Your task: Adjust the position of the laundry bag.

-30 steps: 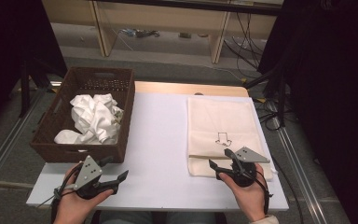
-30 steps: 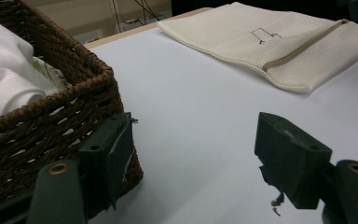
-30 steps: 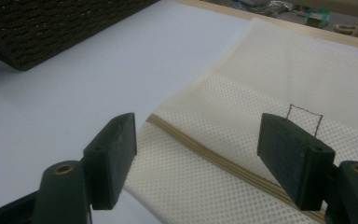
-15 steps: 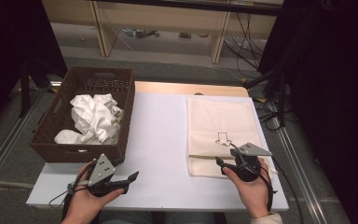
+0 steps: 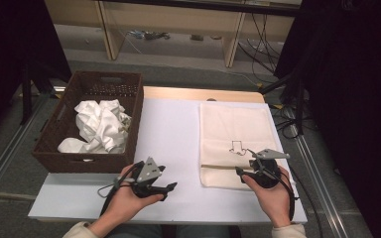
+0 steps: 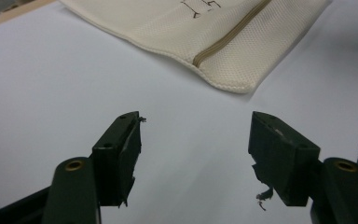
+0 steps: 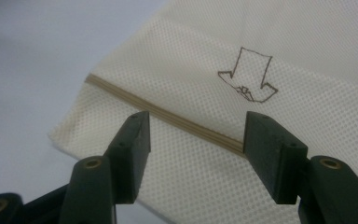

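Note:
A cream mesh bag (image 5: 233, 126) with a tan zipper (image 7: 168, 116) and a drawn arrow (image 7: 249, 74) lies flat on the right of the white table (image 5: 168, 129). Above the bag's near end is my right gripper (image 5: 243, 161), open; its jaws straddle the zipper line (image 7: 196, 121) and have just been closing a little, with nothing pinched. At the table's front, left of the bag's near corner (image 6: 233, 84), is my left gripper (image 5: 168, 177), aimed toward that corner. It is open over bare table (image 6: 196, 123), and its jaws have just been closing on nothing.
A brown wicker basket (image 5: 59, 158) holding crumpled white cloth (image 5: 101, 126) stands at the left of the table. Beyond the far edge are wooden shelf legs (image 5: 230, 44) and cables on the floor (image 5: 278, 119). A metal rail (image 5: 322, 188) runs along the right side.
My left hand has slid right along the table's front edge, away from the basket and toward the bag. The right hand has stayed almost where it was.

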